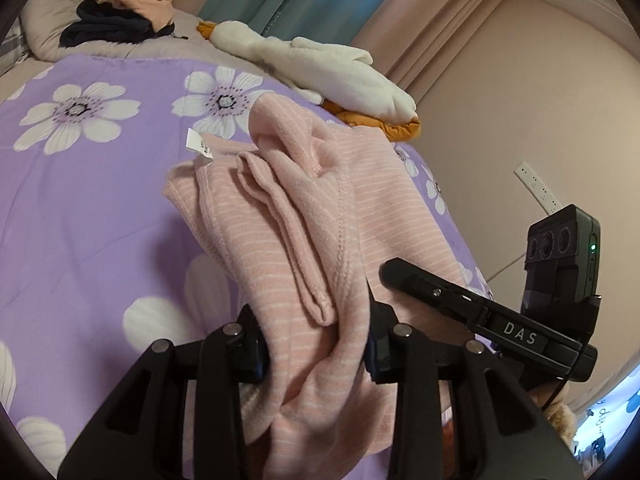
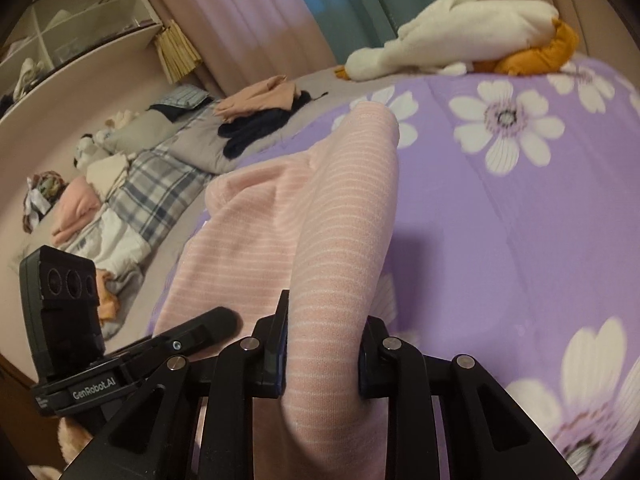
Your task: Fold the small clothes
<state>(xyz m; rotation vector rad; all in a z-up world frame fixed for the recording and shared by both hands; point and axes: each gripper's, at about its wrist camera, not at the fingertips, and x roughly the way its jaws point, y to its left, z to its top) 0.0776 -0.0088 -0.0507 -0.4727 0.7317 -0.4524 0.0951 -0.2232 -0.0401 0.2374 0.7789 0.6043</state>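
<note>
Purple quilt (image 1: 100,220) lies bare on the left; plush goose (image 1: 320,64) blocks its far edge.

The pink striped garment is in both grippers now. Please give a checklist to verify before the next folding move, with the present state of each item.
1. Left gripper pinches the pink striped garment: ok.
2. Right gripper pinches the same garment: ok.
3. Garment flat between the grips: not ok, bunched with a loose flap.
4. Free purple floral cover to lay it on: ok.
5. White plush toy apart from the garment: ok.
6. Hanging lower edge: cannot tell, hidden.
</note>
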